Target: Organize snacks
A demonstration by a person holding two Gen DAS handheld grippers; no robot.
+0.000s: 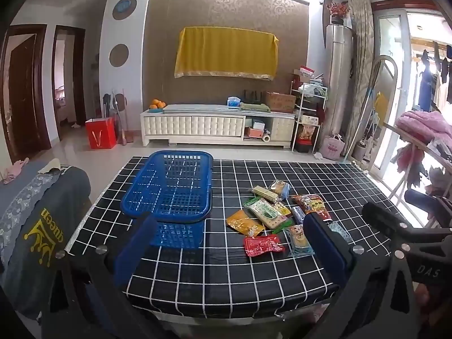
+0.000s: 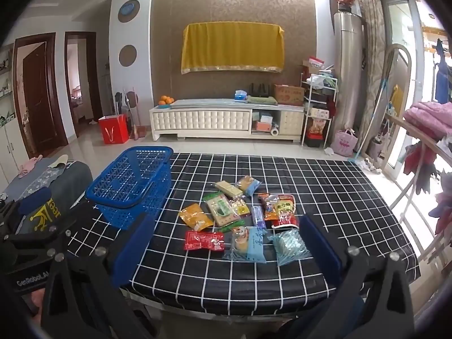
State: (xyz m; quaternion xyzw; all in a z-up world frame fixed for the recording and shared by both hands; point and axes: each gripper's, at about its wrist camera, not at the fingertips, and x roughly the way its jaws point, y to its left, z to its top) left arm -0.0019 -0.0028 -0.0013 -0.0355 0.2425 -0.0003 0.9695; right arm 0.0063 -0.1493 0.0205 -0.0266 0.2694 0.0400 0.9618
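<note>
Black checked cloth covers table (image 2: 310,197), whole stage set. Blue basket (image 2: 132,180) sits far-left on it, looks empty. Snacks (image 2: 243,214) lie in loose overlapping heap right of basket, apart from it. Left gripper (image 1: 228,243) hangs above near edge, jaws spread wide, nothing held. Right gripper (image 2: 226,245) same: wide apart, empty, lined up on heap. Red packet (image 2: 204,240) nearest. Risk, as judged: packets lie flat, slick and overlapping, so pinch may slip or drag neighbour along; light basket may skid if nudged.

I'm in a home living room: TV cabinet (image 2: 226,121) ahead of the gripper, cloth-draped screen (image 2: 233,46) above, laundry rack (image 2: 423,130) right.
</note>
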